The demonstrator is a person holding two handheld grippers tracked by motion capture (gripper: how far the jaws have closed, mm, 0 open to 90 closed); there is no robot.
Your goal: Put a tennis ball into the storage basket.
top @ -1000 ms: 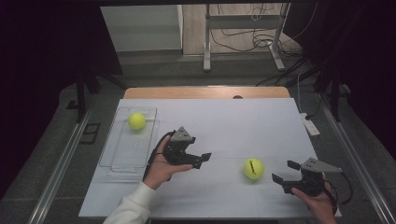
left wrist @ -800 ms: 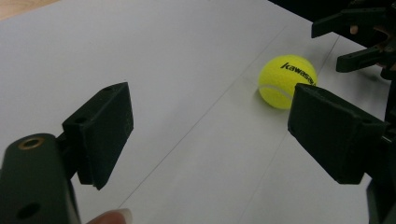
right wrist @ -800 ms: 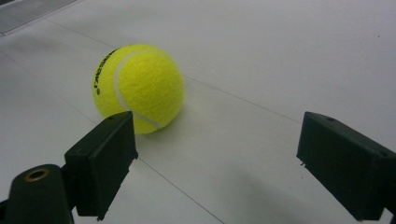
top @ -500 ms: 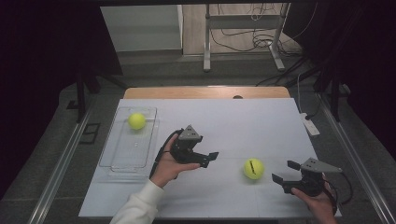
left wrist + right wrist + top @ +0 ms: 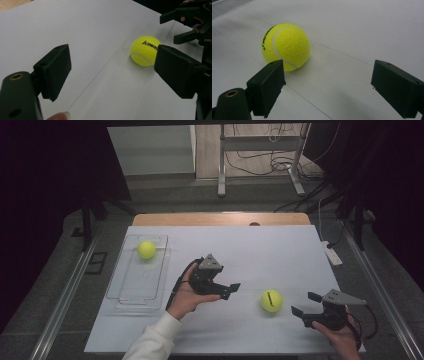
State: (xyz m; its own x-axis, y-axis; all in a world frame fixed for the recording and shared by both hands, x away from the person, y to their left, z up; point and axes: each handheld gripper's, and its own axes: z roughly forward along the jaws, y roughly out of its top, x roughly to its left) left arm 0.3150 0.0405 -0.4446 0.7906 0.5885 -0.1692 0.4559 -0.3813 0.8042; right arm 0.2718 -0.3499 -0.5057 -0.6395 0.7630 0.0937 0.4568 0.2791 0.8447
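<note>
**Tennis Ball Pickup: Both Grippers Open, Ball Between Them**

Left gripper [image 5: 231, 289]: jaws stand wide apart with nothing between them. In the left gripper view the pads frame bare table, and the tennis ball [image 5: 145, 50] lies ahead, partly behind the right-hand pad.

Right gripper [image 5: 303, 304]: jaws likewise stand wide and hold nothing. In the right gripper view the ball sits just beyond the left-hand pad, apart from it.

Location of the ball: it rests on the white table [image 5: 280, 245], toward the near edge and right of centre, between the two grippers and nearer the right one.

Handling judgement: the ball is light, felt-covered and springy. The felt should give good friction, but the round shape rolls at a light touch. Take hold across its widest line, pads on opposite sides, and close squarely; an off-centre grip is likely to squeeze it out.

Containers: a clear plastic tray [image 5: 127, 292] lies along the left edge of the table. A second tennis ball [image 5: 146, 249] rests in its far end; the rest of the tray is empty.
</note>
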